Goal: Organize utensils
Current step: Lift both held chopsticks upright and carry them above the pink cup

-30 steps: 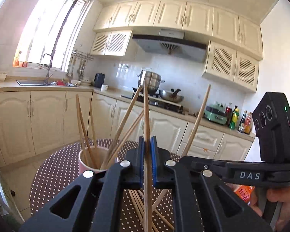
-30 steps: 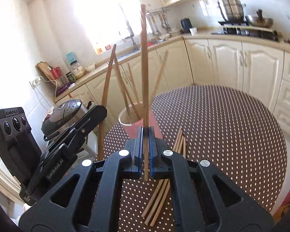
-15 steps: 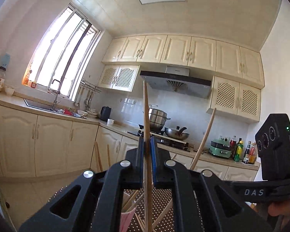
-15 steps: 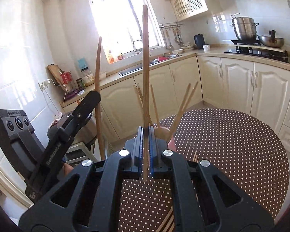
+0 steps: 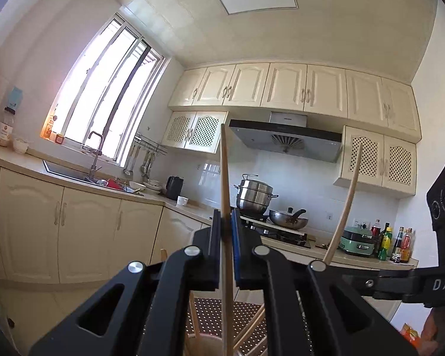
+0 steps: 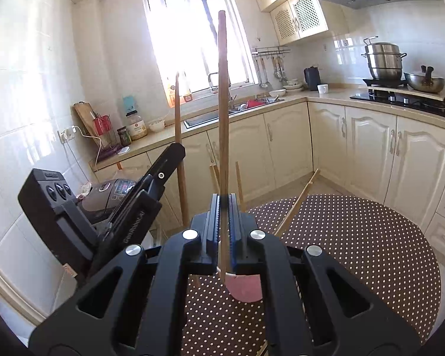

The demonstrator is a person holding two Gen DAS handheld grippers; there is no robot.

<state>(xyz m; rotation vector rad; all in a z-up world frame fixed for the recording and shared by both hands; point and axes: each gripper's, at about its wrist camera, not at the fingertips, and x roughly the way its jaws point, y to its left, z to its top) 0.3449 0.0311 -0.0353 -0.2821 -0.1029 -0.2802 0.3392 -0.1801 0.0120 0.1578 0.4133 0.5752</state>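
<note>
In each gripper's fingers [image 5: 219, 246], one chopstick [image 5: 224, 178] stands clamped.

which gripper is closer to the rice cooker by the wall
Left. The left gripper hangs right in front of the rice cooker; the right gripper is farther off, over the pink cup.

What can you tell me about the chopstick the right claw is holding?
The chopstick is a long, slim, light brown stick that looks like wood or bamboo, plain and unmarked. It stands nearly upright, pinched between the blue pads of the shut right claw, most of its length rising above them and a short end poking out below. That lower end hangs over the pink cup on the dotted tablecloth. Only the pads visibly touch it.
</note>
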